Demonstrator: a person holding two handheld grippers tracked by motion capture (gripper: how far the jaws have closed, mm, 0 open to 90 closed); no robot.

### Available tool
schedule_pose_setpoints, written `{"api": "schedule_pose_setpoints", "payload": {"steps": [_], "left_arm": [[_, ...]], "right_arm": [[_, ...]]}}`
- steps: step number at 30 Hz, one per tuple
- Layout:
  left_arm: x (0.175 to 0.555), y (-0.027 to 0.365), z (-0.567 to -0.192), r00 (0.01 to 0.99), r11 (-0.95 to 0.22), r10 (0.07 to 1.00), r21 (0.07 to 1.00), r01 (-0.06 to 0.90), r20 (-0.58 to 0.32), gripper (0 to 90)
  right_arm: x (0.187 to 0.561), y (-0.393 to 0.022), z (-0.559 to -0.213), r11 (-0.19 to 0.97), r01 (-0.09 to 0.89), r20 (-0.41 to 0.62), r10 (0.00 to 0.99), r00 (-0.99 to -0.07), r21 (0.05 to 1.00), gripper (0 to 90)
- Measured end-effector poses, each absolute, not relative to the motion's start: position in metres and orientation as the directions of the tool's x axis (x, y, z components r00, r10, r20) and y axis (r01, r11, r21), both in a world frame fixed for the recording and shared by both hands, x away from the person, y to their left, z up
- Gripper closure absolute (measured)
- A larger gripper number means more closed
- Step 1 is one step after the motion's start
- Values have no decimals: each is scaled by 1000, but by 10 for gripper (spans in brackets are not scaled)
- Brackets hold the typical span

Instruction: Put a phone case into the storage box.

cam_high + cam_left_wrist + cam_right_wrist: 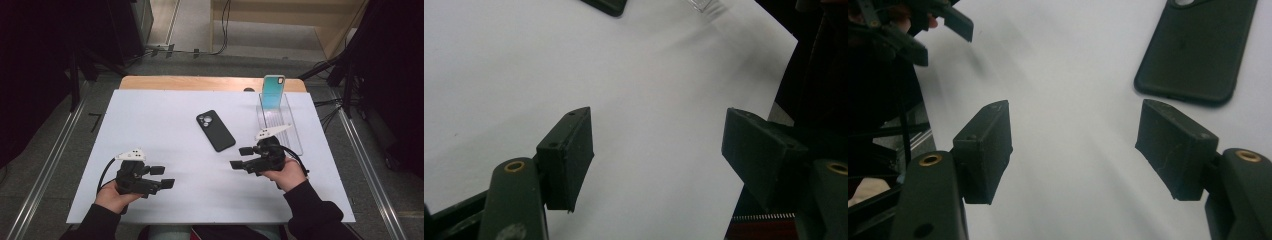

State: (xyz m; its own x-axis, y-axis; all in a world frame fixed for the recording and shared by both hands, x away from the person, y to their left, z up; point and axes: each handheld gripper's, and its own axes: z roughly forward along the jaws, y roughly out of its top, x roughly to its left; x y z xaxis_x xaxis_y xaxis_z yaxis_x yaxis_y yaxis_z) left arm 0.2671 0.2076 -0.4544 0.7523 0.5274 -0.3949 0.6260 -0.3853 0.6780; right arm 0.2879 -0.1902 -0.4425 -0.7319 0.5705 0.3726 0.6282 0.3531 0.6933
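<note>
Black case (pixel 215 131): lies flat at the middle of the worktop (pixel 150 130), at 10 o'clock from the right tongs (pixel 241 157), near but apart.
Right tongs: released, nothing between them.
Left tongs (pixel 162 177): released too, empty, at 7 o'clock on the worktop.
Risk: I think the flat case can slide away if one tip pushes its edge first.
Views: the high view shows the teal case (pixel 273 91) upright in the clear stand (pixel 280 122); the right gripper view shows the black case (pixel 1195 55) close.

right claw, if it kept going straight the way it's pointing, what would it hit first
Probably nothing on the white table: the open right claw points leftward, with the black phone case off to one side. Depth is unclear.
</note>
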Motion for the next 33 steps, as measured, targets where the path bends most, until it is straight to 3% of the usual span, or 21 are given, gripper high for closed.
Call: {"api": "schedule_pose_setpoints", "payload": {"steps": [6, 13, 23, 33], "left_arm": [[269, 206, -455, 754, -383, 522, 680, 626, -399, 289], [271, 203, -455, 762, -390, 514, 684, 616, -393, 289], [271, 202, -457, 761, -389, 512, 682, 619, -398, 289], [272, 201, -458, 757, -382, 511, 682, 624, -406, 289]], "right_arm": [[270, -213, -446, 339, 634, 390, 563, -729, 695, 256], [254, -236, -450, 337, 635, 371, 589, -718, 694, 156], [239, -265, -463, 337, 662, 355, 638, -683, 669, 155], [244, -257, -453, 323, 665, 367, 635, -680, 674, 155]]}}
